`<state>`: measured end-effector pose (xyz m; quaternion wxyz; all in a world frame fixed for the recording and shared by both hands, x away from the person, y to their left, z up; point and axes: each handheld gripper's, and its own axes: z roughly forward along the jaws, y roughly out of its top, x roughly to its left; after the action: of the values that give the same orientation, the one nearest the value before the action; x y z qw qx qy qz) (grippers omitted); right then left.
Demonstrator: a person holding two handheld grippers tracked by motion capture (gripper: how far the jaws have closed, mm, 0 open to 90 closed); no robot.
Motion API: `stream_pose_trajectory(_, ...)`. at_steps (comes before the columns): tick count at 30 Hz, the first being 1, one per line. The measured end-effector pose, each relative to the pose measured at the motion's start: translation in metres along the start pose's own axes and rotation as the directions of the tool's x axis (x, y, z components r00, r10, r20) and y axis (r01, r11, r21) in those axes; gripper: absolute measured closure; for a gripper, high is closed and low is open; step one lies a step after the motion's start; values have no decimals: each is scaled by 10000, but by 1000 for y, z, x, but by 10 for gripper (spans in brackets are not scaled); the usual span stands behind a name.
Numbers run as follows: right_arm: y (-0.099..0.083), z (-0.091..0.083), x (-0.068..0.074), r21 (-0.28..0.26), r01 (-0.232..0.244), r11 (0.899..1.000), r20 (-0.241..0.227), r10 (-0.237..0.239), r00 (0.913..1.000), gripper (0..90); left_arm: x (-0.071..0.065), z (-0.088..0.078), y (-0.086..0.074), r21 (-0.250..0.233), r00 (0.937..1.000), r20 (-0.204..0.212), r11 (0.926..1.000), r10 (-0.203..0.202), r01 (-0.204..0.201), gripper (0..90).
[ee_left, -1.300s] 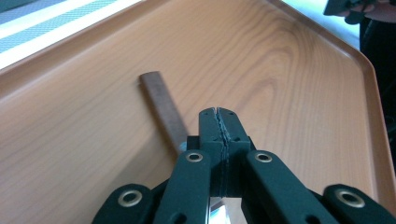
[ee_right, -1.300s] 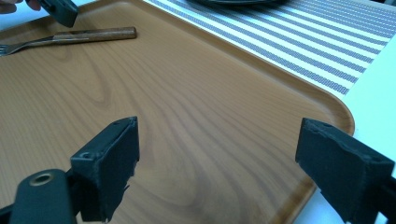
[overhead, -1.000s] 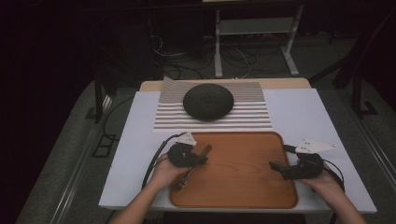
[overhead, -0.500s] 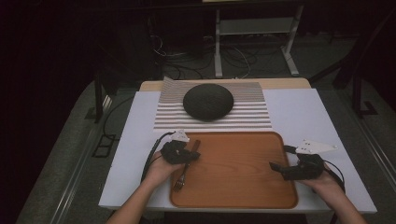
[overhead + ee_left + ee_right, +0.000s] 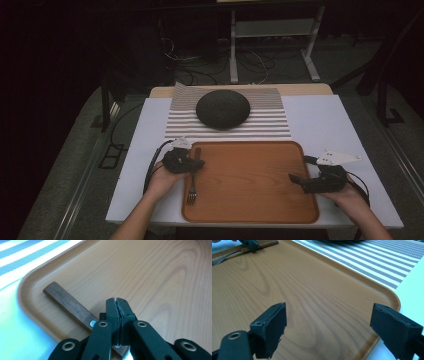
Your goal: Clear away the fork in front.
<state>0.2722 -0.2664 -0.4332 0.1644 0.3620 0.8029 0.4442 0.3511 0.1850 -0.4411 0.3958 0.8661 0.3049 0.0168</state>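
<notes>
Fork with dark wooden handle now lies along the orange wooden tray's left edge; my left tool stays clenched on it, right tool released, ready.

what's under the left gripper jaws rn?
The fork, wooden handle lying along the tray's left edge. The left gripper is shut above it; the handle's middle is covered, so any contact is hidden.

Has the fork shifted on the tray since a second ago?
Yes. The fork has swung from a diagonal to lie along the tray's left rim, with its handle end nearer the striped mat.
</notes>
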Motion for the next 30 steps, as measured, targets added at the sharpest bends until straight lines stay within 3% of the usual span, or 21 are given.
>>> stream_pose_trajectory(10,0,0,0,-15,7,10000,6,-7,10000,135,3,-11,-2,-468,9999,-88,9988,-118,113,783)
stream_pose_trajectory(17,0,-1,-1,-10,0,10000,10,0,10000,135,-4,-28,-3,-1229,10000,-95,9924,-30,18,548)
stream_pose_trajectory(25,0,-1,-1,-18,-18,10000,35,18,10000,135,-20,-44,-12,-1501,9992,-254,9881,309,-344,300)
stream_pose_trajectory(30,0,-1,-2,-13,-24,10000,33,24,10000,135,-22,-49,-21,-1475,9987,-427,9885,262,-322,151)
